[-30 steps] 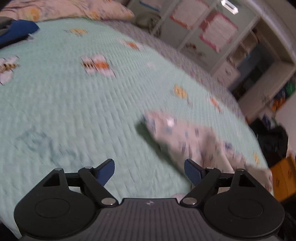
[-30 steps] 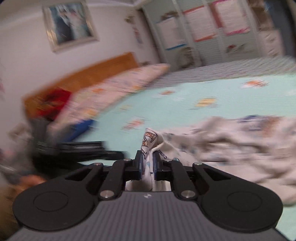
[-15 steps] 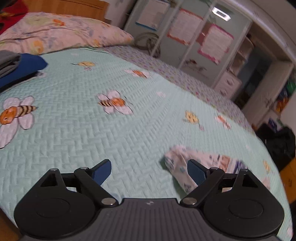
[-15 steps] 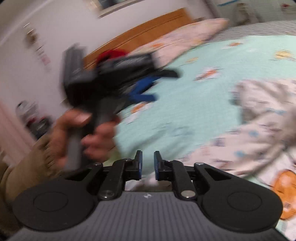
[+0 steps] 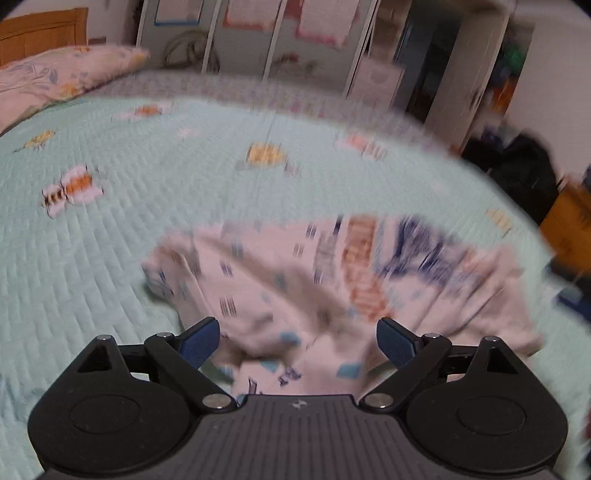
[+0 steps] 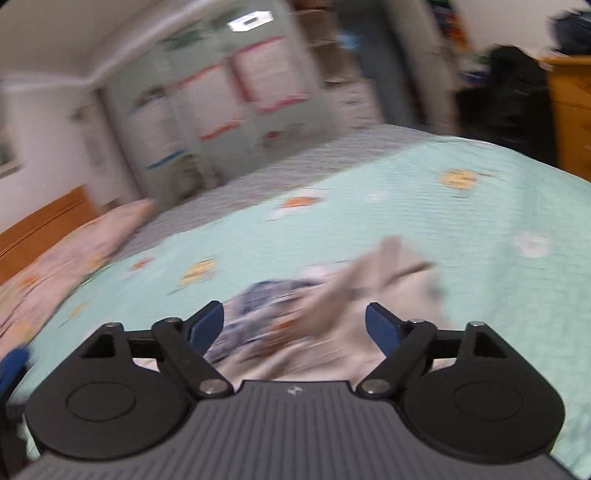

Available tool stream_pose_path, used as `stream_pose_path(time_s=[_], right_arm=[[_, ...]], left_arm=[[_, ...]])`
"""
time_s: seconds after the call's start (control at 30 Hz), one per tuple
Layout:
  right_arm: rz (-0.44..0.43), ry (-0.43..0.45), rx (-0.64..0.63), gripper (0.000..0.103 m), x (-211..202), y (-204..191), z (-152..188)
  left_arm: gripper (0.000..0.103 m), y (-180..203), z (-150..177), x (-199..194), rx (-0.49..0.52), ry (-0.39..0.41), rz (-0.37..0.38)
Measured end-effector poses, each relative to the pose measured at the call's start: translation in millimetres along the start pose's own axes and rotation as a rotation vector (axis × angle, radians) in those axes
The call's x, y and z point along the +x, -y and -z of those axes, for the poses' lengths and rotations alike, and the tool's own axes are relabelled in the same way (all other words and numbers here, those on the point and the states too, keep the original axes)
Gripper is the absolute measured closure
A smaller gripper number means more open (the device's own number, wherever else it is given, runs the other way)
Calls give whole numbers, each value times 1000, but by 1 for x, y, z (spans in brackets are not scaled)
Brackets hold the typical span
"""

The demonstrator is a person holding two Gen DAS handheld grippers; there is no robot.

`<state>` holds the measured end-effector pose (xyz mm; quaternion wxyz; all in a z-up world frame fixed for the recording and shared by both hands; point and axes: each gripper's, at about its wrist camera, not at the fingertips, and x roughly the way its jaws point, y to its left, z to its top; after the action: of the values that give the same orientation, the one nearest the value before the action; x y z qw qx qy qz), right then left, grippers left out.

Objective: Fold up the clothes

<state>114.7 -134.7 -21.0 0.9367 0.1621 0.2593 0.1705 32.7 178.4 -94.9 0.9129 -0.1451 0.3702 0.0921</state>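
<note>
Left-wrist view: the left gripper (image 5: 297,339) points down over a crumpled pale garment (image 5: 332,280) with blue and orange prints, which lies on the mint-green quilted bedspread (image 5: 110,258). Its jaws stand spread wide; the blue pads (image 5: 201,341) flank the cloth's near folds without pressing on them, so nothing is grasped. A floral pillow (image 5: 55,81) lies at the far left of the bed, against a wooden headboard (image 5: 40,33). Wardrobe doors (image 5: 258,40) with pink panels stand beyond the bed.

Right-wrist view: the right gripper (image 6: 293,325) also looks over the garment (image 6: 332,310), here heavily blurred, heaped on the bedspread (image 6: 461,229) just ahead of the fingertips. Its jaws have just been opening and now stand released, wide apart; cloth shows between them, but the pads (image 6: 380,326) do not bear on it. A wooden dresser (image 6: 570,110) stands at the far right, with a dark heap (image 6: 502,103) beside it.
</note>
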Motion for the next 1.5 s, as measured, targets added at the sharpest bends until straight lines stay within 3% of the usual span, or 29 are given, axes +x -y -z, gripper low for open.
stream_pose_path(time_s=[0.1, 0.33, 0.4, 0.47, 0.53, 0.57, 0.67, 0.77, 0.87, 0.97, 1.07, 1.17, 1.3, 1.37, 1.43, 1.47, 1.5], right_arm=[[5, -56, 27, 18, 27, 17, -9], [102, -90, -33, 18, 93, 35, -4], [118, -120, -18, 28, 109, 42, -4], [123, -168, -41, 62, 119, 42, 2], [118, -162, -61, 83, 118, 42, 3], [100, -151, -52, 89, 113, 42, 3], [-11, -119, 21, 92, 86, 43, 1], [-186, -131, 66, 93, 45, 34, 6], [-380, -184, 25, 94, -6, 12, 27], [-522, -314, -159, 99, -50, -30, 64], [-509, -452, -370, 98, -71, -62, 106], [-526, -554, -377, 93, -76, -62, 121], [-534, -454, -284, 89, -78, -46, 87], [-497, -347, -208, 58, -74, -38, 61], [-429, -255, -175, 36, -56, -34, 40], [-396, -212, -163, 28, -45, -33, 30], [-370, -181, -165, 27, -32, -34, 20]], left_arm=[[15, -5, 13, 23, -1, -84, -34], [15, -14, 20, 23, 7, -78, -26], [15, -12, 19, 24, 9, -78, -30], [15, -11, 19, 25, 8, -78, -34], [14, -11, 19, 24, 4, -80, -37], [14, -11, 19, 23, -1, -81, -42], [13, -16, 19, 21, -20, -85, -73], [13, -24, 17, 18, -57, -86, -108], [13, -35, 16, 14, -109, -85, -112], [13, -43, 14, 8, -181, -75, -123], [13, -46, 12, -2, -241, -53, -141], [13, -38, 9, -13, -230, -21, -168], [13, -27, 5, -23, -229, 20, -142], [13, -22, 5, -25, -229, 35, -116], [13, -21, 7, -22, -226, 34, -94], [13, -21, 8, -21, -226, 35, -76], [13, -21, 9, -19, -226, 38, -54]])
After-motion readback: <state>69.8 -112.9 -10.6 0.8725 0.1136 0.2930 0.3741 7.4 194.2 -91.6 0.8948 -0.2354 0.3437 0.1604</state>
